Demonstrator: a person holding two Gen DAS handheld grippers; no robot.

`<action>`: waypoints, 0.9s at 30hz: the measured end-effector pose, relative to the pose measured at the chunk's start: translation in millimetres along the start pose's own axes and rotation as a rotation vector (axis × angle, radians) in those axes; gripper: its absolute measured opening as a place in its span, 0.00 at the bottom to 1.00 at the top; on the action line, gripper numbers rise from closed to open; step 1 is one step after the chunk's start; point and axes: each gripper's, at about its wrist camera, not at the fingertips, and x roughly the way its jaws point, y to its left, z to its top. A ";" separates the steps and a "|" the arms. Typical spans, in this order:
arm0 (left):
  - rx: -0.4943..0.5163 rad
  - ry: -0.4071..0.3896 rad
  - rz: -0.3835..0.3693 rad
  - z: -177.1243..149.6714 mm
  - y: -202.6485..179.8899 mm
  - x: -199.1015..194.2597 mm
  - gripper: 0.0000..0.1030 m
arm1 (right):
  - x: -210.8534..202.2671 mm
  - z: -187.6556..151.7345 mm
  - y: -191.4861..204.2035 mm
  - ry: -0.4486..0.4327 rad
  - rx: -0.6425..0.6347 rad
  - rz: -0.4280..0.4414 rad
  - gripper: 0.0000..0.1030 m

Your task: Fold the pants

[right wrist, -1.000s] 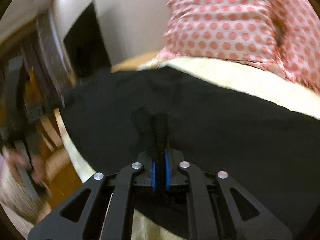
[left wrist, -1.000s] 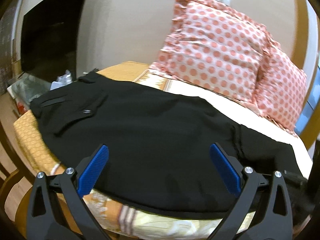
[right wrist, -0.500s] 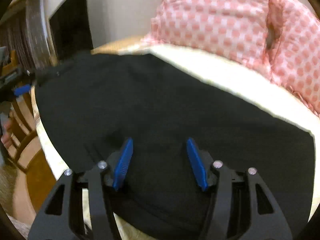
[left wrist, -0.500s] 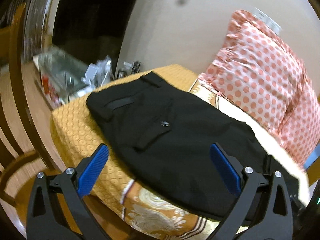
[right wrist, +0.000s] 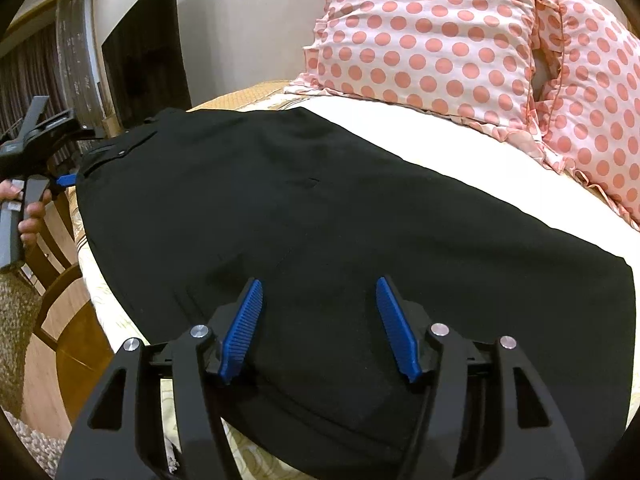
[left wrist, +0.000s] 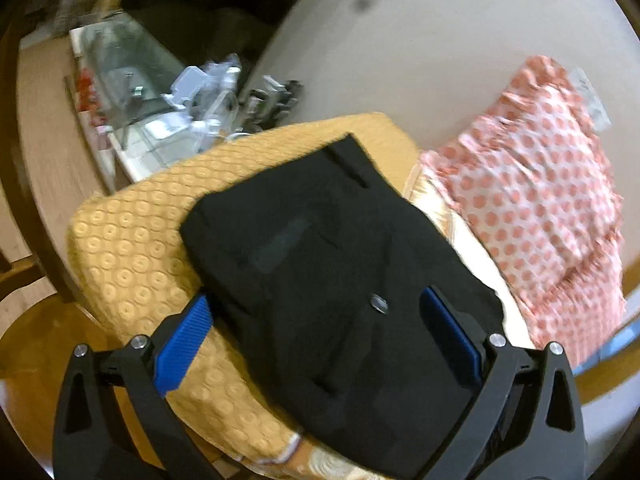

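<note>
Behind the black trousers (right wrist: pixel 320 216), which lay spread flat over the bed's cream sheet (right wrist: pixel 480 168) and orange patterned cover (left wrist: pixel 132 248), two pink polka-dot frilled pillows (right wrist: pixel 440 36) leaned against the wall, and a cluttered glass table (left wrist: pixel 160 92) stood past the waistband end. The left gripper (left wrist: pixel 316 336) hung spread wide over the waistband end, gripping nothing. The right gripper (right wrist: pixel 320 320) was parted above the leg end, empty too.

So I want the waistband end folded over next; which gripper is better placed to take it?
Left. The left gripper hangs open over the pants near the waistband; the right gripper, also open, is farther down the legs.
</note>
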 end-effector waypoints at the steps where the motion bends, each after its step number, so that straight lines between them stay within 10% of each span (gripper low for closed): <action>1: -0.003 -0.006 0.017 0.7 0.9 0.1 0.98 | -0.2 -0.2 -0.1 -0.001 0.001 0.002 0.60; 8: 0.029 0.013 0.035 -1.5 -9.5 6.4 0.98 | 1.6 0.8 -0.3 -0.007 0.004 0.010 0.62; 16: 0.010 0.081 -0.171 -13.2 -18.5 10.1 0.94 | 3.3 1.6 0.5 -0.010 0.007 0.012 0.62; 25: -0.124 0.045 -0.161 -6.4 1.3 11.3 0.61 | 2.7 0.8 2.5 -0.016 0.007 0.013 0.63; 27: -0.126 0.035 -0.121 -4.7 3.5 14.6 0.37 | 2.0 0.3 2.6 -0.020 0.010 0.015 0.63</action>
